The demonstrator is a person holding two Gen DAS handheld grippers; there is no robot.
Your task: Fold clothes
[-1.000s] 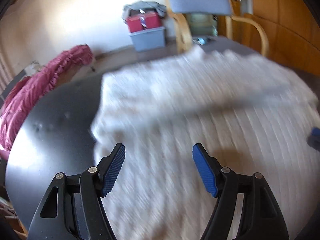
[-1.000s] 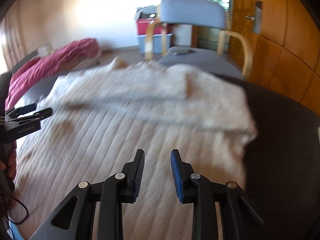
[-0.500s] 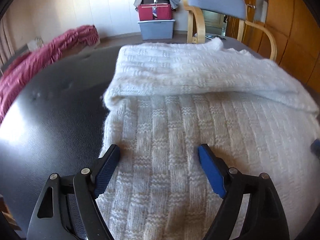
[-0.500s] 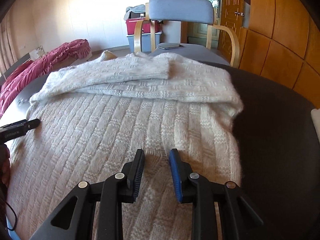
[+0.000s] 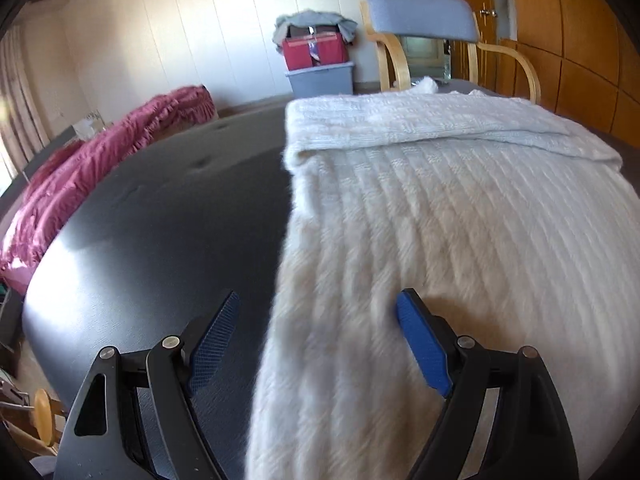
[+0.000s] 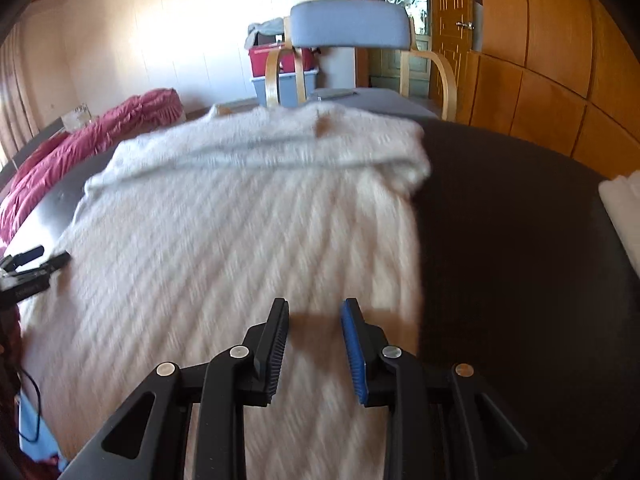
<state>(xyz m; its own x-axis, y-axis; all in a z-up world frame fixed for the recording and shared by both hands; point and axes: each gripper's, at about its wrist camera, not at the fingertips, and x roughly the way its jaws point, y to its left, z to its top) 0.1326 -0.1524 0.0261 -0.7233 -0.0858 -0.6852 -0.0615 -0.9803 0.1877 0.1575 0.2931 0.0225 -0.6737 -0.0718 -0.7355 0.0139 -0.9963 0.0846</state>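
A white knitted sweater [image 5: 460, 208] lies flat on the black round table [image 5: 160, 232], its sleeves folded across the far part. My left gripper [image 5: 316, 340] is open wide and empty, astride the sweater's left edge near its hem. In the right wrist view the sweater [image 6: 240, 232] fills the middle. My right gripper [image 6: 314, 344] is open a little and empty, just above the knit near its right edge. The left gripper [image 6: 36, 264] shows at the left edge of that view.
A grey chair with wooden arms [image 5: 424, 36] stands behind the table. A red and a grey storage box [image 5: 318, 60] sit by the wall. A pink cloth [image 5: 100, 168] lies at the left. Another white cloth [image 6: 624, 208] lies at the table's right. Wooden panels [image 6: 560, 60] line the right.
Both grippers have pulled back toward the sweater's near hem. The left gripper has shifted left onto the sweater's edge. The right gripper has opened slightly.
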